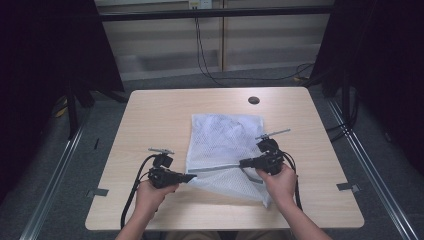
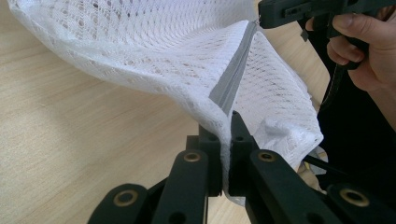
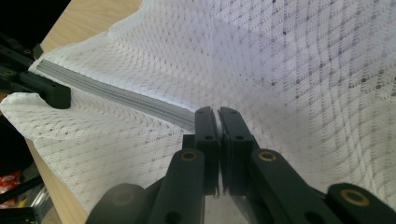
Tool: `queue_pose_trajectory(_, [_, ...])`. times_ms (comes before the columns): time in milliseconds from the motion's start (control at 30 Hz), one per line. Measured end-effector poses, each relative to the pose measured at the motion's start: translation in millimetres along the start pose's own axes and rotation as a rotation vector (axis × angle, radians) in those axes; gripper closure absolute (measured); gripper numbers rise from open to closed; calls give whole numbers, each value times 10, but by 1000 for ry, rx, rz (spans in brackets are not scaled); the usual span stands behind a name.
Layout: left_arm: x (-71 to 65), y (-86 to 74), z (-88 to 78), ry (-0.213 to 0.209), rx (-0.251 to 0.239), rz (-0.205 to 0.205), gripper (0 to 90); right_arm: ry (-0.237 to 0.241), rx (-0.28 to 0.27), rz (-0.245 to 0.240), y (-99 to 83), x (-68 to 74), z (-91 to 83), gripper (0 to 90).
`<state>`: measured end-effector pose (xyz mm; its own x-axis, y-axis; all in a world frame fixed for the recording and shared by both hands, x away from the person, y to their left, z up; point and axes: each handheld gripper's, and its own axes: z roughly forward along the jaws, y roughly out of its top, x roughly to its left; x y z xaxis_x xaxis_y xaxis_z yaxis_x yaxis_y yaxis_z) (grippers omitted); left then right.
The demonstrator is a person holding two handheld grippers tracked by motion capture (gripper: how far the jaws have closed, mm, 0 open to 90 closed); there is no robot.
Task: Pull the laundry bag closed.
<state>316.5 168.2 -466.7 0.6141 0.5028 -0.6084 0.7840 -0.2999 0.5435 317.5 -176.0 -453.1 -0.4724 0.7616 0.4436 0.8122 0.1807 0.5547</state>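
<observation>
I see a white net bag [image 1: 225,142] lying on the wooden table [image 1: 150,120]. Most of it rests flat in the middle of the table, and its near end is lifted up a little off the wood. A grey zipper [image 1: 215,168] runs along that near end.

My left gripper [image 1: 192,177] is at the left end of the zipper. In the left gripper view its two black jaws are pressed together on the edge of the net bag [image 2: 154,51], right where the grey zipper [image 2: 232,79] ends. The cloth is pinched tight between them.

My right gripper [image 1: 242,163] is at the other end of the zipper, near the right side of the bag. In the right gripper view its jaws are squeezed together too, right where the grey zipper [image 3: 116,95] ends, with the net bag [image 3: 299,79] all around them. I cannot tell if they pinch the zipper's little pull or just the cloth.

The zipper is stretched in a straight line between the two grippers. In the right gripper view I can see the left gripper [image 3: 63,95] far off, at the other end of the grey strip.

A small dark round hole [image 1: 253,100] sits in the table near the far edge, well apart from the bag.
</observation>
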Motion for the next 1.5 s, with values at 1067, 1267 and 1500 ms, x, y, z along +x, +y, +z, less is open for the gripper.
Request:
queue_pose_trajectory(1067, [29, -3, -46, -23, -19, -16, 886, -18, -14, 24, -65, -145, -117, 869])
queue_pose_trajectory(1267, [34, -7, -65, -21, -27, -28, 885, -33, -22, 29, -77, -182, -157, 868])
queue_pose_trajectory(1500, [37, -2, -50, -18, -24, -19, 886, -29, -21, 30, -79, -197, -172, 868])
